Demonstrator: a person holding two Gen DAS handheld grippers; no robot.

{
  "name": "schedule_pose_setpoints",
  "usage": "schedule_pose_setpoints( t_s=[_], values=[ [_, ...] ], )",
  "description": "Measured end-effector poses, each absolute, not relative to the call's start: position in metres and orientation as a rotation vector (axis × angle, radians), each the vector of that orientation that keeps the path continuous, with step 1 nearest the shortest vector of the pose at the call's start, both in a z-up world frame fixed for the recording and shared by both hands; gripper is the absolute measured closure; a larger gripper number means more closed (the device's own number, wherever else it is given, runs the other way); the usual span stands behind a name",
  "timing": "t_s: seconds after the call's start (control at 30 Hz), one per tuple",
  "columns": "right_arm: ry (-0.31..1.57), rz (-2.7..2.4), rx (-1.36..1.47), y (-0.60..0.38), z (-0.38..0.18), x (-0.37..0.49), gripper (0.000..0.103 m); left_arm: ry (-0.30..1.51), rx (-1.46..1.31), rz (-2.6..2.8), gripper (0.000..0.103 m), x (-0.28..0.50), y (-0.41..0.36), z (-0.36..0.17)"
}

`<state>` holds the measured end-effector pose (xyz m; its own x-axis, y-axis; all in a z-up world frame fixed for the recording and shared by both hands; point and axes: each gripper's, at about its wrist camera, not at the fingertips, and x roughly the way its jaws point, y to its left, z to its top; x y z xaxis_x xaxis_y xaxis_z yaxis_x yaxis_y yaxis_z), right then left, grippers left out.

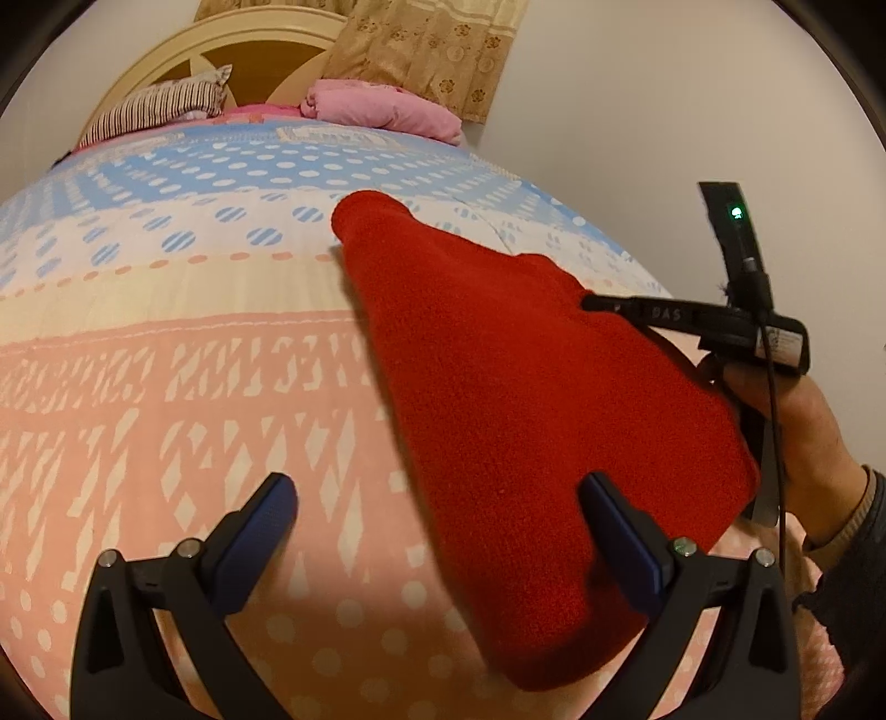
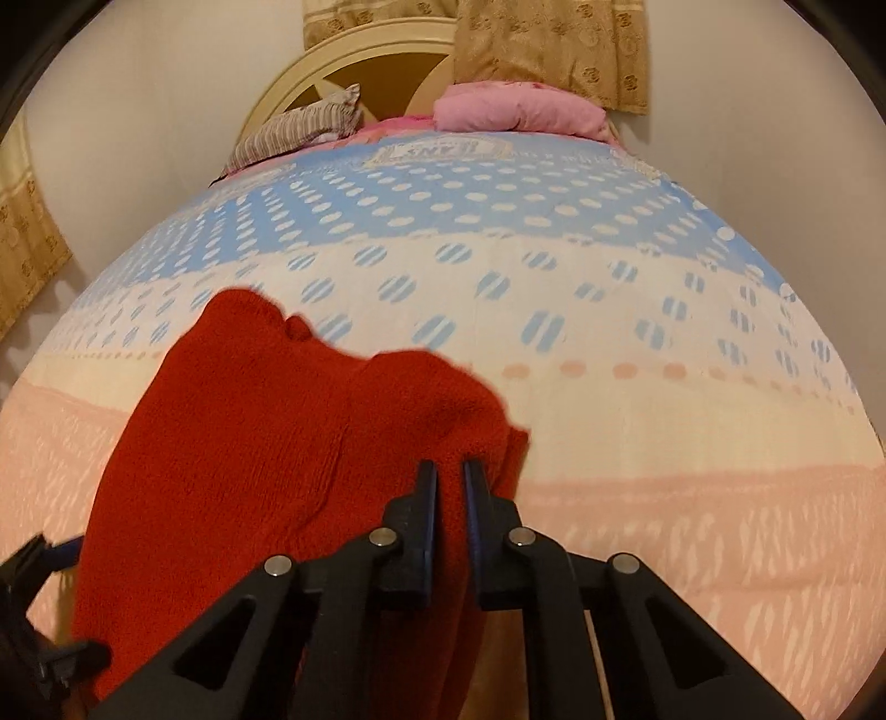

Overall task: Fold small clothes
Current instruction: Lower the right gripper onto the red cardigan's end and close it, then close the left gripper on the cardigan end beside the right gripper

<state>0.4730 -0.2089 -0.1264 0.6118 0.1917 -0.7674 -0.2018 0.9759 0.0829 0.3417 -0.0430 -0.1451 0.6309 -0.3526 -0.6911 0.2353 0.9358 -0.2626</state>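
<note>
A small red knitted garment (image 1: 520, 399) lies on the bedspread, partly lifted at its right side. My left gripper (image 1: 437, 498) is open, its right finger over the garment's near part, its left finger over bare bedspread. My right gripper (image 2: 449, 476) is shut on a bunched edge of the red garment (image 2: 266, 443) and holds it up off the bed. In the left wrist view the right gripper (image 1: 598, 303) shows at the right, in a hand, its tip at the cloth's edge. The left gripper's body (image 2: 33, 609) shows at the lower left of the right wrist view.
The bed (image 2: 637, 399) has a pink, cream and blue patterned spread. A striped pillow (image 1: 160, 108) and a pink folded blanket (image 1: 387, 108) lie at the headboard (image 1: 243, 55). Walls and curtains (image 1: 437, 50) stand behind and to the right.
</note>
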Motion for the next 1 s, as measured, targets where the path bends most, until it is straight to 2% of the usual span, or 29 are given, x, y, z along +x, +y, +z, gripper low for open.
schedule_pose_setpoints(
  t_s=[0.2,0.23,0.3,0.37,0.4,0.57,0.8,0.87,1.0],
  values=[
    [0.889,0.274,0.082,-0.226,-0.133,0.469,0.094,0.807,-0.108,-0.306,0.000,0.336,-0.049,-0.140],
    [0.887,0.285,0.092,-0.227,-0.132,0.469,0.089,0.798,-0.111,-0.301,0.000,0.334,-0.049,-0.138],
    [0.874,0.317,0.134,-0.236,-0.129,0.466,0.077,0.779,-0.115,-0.307,0.000,0.332,-0.049,-0.133],
    [0.873,0.325,0.209,-0.251,-0.131,0.463,0.044,0.771,-0.119,-0.309,0.000,0.333,-0.051,-0.131],
    [0.869,0.334,0.260,-0.259,-0.133,0.462,0.042,0.777,-0.120,-0.315,0.000,0.334,-0.052,-0.132],
    [0.898,0.384,0.403,-0.278,-0.142,0.461,0.042,0.834,-0.151,-0.345,0.000,0.348,-0.054,-0.143],
    [0.936,0.451,0.371,-0.258,-0.149,0.462,0.043,0.869,-0.196,-0.371,0.000,0.354,-0.053,-0.152],
    [0.948,0.468,0.441,-0.264,-0.154,0.469,0.052,0.869,-0.184,-0.367,0.000,0.353,-0.055,-0.151],
    [0.952,0.494,0.511,-0.267,-0.162,0.477,0.061,0.866,-0.178,-0.368,0.000,0.353,-0.057,-0.151]
  ],
)
